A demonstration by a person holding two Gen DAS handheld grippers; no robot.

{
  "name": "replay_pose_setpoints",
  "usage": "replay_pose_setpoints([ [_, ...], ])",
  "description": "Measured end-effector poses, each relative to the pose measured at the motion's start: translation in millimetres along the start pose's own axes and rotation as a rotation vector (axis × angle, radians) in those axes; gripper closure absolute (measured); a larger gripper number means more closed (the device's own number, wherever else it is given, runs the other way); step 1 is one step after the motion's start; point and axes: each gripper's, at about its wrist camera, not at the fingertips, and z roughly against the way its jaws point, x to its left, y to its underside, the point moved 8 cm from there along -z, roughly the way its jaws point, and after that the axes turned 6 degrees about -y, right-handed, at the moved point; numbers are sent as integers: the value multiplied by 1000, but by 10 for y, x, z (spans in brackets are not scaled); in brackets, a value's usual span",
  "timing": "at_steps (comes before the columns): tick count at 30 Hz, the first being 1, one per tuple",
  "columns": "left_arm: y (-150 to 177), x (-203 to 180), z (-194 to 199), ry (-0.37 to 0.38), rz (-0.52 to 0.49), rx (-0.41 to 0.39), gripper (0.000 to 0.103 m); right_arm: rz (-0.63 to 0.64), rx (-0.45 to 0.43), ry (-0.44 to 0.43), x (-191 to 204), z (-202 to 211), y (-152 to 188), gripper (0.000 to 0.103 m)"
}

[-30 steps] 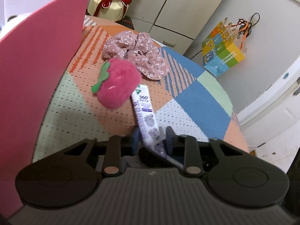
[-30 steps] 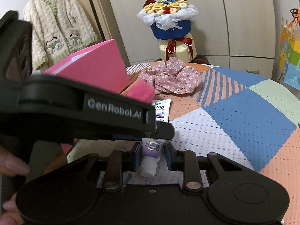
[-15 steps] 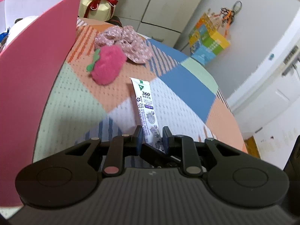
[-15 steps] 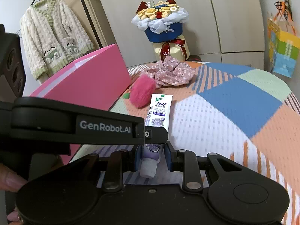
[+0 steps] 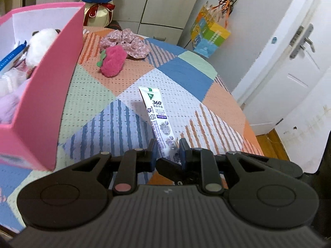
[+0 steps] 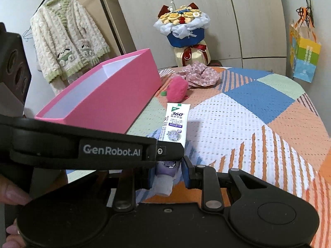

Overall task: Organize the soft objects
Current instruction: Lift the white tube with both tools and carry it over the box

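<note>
A flower bouquet [image 6: 182,22] stands at twelve o'clock beyond the worktop [image 6: 258,128]; a knitted cardigan [image 6: 66,47] hangs at ten, a colourful paper bag [image 6: 305,62] at two.

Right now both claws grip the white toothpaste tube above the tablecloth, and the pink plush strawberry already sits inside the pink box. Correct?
Not quite. The pink plush strawberry lies on the tablecloth beside the pink box, not inside it, as the left wrist view shows. Both the left claw and right claw do grip the toothpaste tube.
</note>
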Motion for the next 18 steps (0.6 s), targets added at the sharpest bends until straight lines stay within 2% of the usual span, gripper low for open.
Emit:
replay_pose_setpoints([
  [3,51,11,170,-1,-12,-15,82,19,-1,1,120,102,26,72],
  [11,129,94,699,24,-8,-62,82,172,47,-4,542,356,-10,72],
  [18,58,204,1177,21,-35,-131,82,293,9,-9,958,569,-115,73],
])
